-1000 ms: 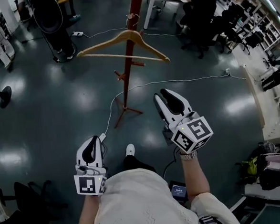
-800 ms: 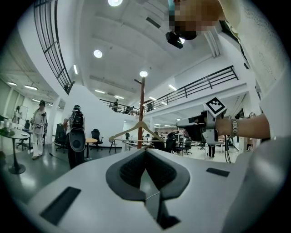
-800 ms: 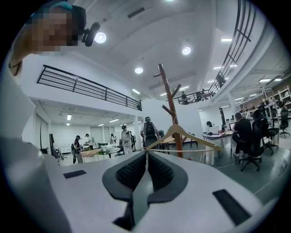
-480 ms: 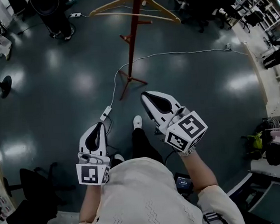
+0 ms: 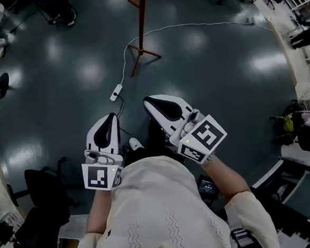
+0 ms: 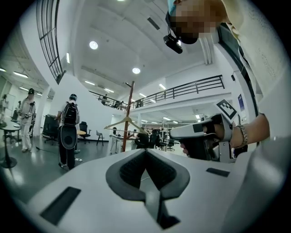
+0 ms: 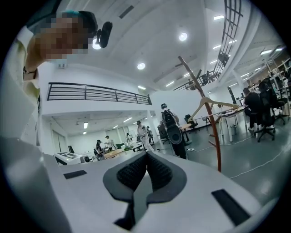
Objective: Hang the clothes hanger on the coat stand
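The red-brown coat stand (image 5: pixel 140 21) is at the top of the head view, its feet on the dark floor. The wooden clothes hanger (image 6: pixel 126 123) hangs on the coat stand (image 6: pixel 127 113) far off in the left gripper view. In the right gripper view the hanger (image 7: pixel 213 103) sits on the stand (image 7: pixel 210 123) at the right. My left gripper (image 5: pixel 107 130) and right gripper (image 5: pixel 162 107) are held close to my body, well away from the stand. Both are shut with nothing between the pads. The right gripper (image 6: pixel 200 132) shows beside the left one.
A white cable with a power strip (image 5: pixel 116 89) runs across the floor between me and the stand. A black chair (image 5: pixel 41 203) is at the lower left, desks and bags (image 5: pixel 309 136) at the right. A person with a backpack (image 6: pixel 69 136) stands left of the stand.
I have backed away: the stand slid to the top of the head view and the hanger left it. Both grippers drew in toward my body. The right jaws came together.
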